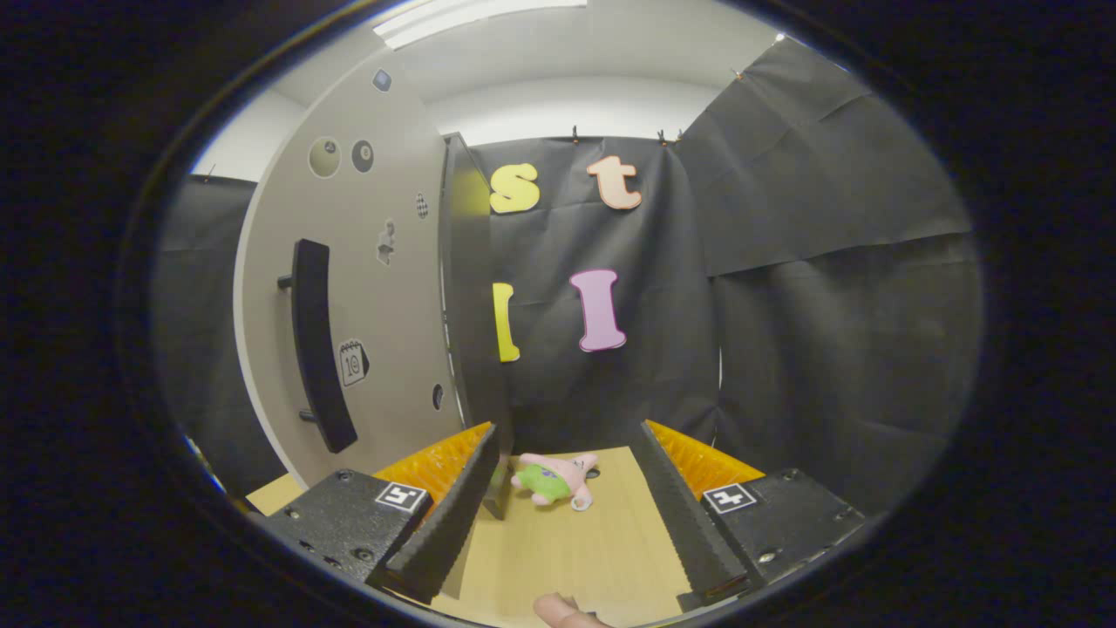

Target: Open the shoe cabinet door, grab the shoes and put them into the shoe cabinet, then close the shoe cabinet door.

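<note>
The grey shoe cabinet door (366,288) stands to the left of my fingers, with a long dark vertical handle (316,344) and several small stickers on it. Its edge (455,288) lines up just above my left fingertip. My gripper (571,436) is open, with nothing between its fingers. A small pink and green plush toy (558,478) lies on the wooden tabletop (567,549) just ahead, between the fingers. I see no shoes.
Black cloth (785,288) closes off the booth behind and to the right. A fingertip of the person (562,613) shows at the near edge of the table.
</note>
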`<state>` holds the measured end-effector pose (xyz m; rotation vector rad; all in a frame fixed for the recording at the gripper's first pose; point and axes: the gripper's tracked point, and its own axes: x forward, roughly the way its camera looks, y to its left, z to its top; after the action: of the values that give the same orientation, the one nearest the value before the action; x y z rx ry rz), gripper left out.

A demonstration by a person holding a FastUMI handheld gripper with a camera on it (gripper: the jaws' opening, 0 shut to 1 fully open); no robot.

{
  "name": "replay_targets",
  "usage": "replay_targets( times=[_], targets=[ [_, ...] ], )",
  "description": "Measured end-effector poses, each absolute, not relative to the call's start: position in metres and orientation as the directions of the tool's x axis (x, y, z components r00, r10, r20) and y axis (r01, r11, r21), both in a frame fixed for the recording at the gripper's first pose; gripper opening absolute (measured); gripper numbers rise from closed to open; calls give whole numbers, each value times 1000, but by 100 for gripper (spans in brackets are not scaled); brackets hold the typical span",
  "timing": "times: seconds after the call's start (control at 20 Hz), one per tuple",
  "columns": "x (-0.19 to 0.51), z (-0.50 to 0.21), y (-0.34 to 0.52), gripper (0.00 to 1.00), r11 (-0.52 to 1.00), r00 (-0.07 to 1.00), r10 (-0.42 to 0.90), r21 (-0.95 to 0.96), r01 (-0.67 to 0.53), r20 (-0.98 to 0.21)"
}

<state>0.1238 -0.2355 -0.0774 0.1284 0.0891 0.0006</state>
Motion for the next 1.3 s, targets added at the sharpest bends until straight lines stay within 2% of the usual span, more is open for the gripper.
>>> replay_targets(
  times=[0.2, 0.3, 0.4, 0.55, 1.3],
  targets=[
    [114, -65, -201, 100, 997, 997, 34, 73, -28, -72],
    [104, -59, -149, 98, 982, 983, 178, 66, -175, -49],
    [98, -61, -150, 94, 991, 988, 132, -27, -134, -75],
    [96, -53, -151, 92, 996, 993, 91, 14, -90, -71],
    [87, -55, -85, 91, 986, 984, 158, -40, -161, -79]
  ],
)
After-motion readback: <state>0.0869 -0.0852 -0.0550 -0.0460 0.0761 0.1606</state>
